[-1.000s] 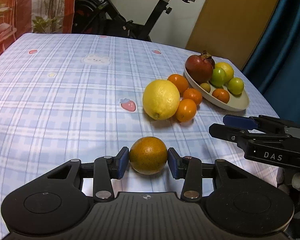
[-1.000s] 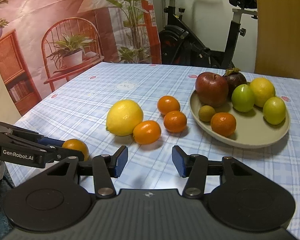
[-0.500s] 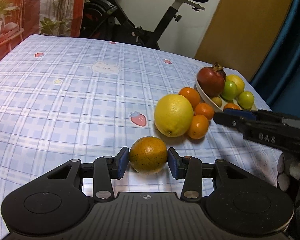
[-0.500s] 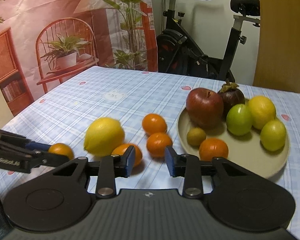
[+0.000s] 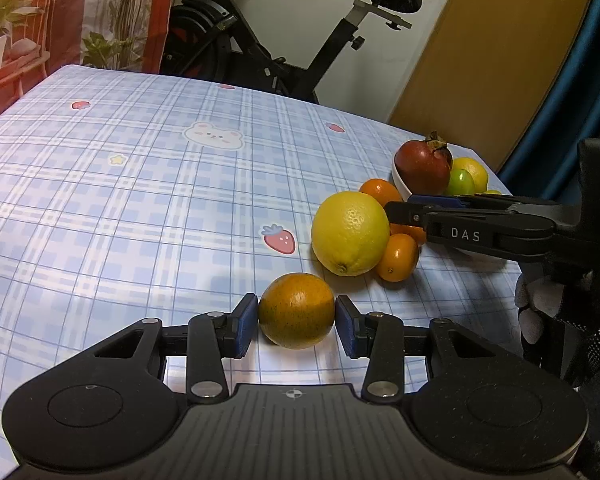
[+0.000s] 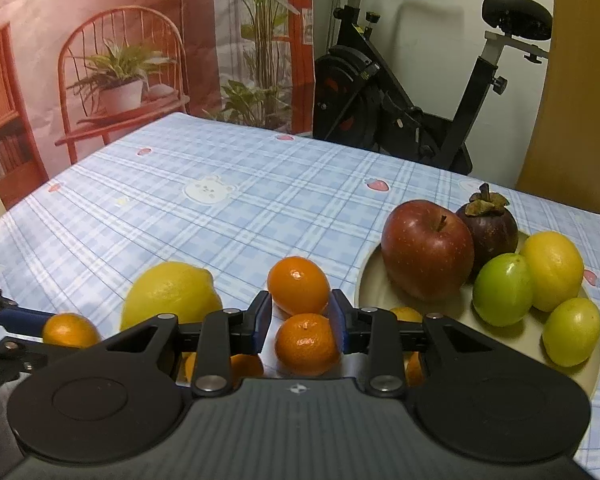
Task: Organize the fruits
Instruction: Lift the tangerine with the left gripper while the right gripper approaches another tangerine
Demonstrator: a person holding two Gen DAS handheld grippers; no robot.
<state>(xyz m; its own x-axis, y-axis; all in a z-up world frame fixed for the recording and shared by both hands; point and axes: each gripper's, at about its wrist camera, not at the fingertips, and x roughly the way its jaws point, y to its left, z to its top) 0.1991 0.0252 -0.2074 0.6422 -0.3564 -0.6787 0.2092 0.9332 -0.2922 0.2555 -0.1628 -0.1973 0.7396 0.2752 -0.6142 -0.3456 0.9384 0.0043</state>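
My left gripper is shut on a speckled orange that rests on the checked tablecloth. Beyond it lie a big lemon, a small oval orange and two tangerines. My right gripper reaches over those tangerines with its jaws drawn narrow. The near tangerine shows in the gap and appears to lie on the cloth under the fingertips; the far tangerine sits just beyond. At the right, a beige plate holds a red apple, a mangosteen and green and yellow fruits.
An exercise bike stands past the table's far edge. A blue curtain hangs at the right. A gloved hand holds the right gripper near the table's right edge. The left half of the cloth bears only printed pictures.
The right gripper narrowed its jaws and moved forward and left, from the table's near edge to over the tangerines. The left gripper kept its hold on the speckled orange in place.
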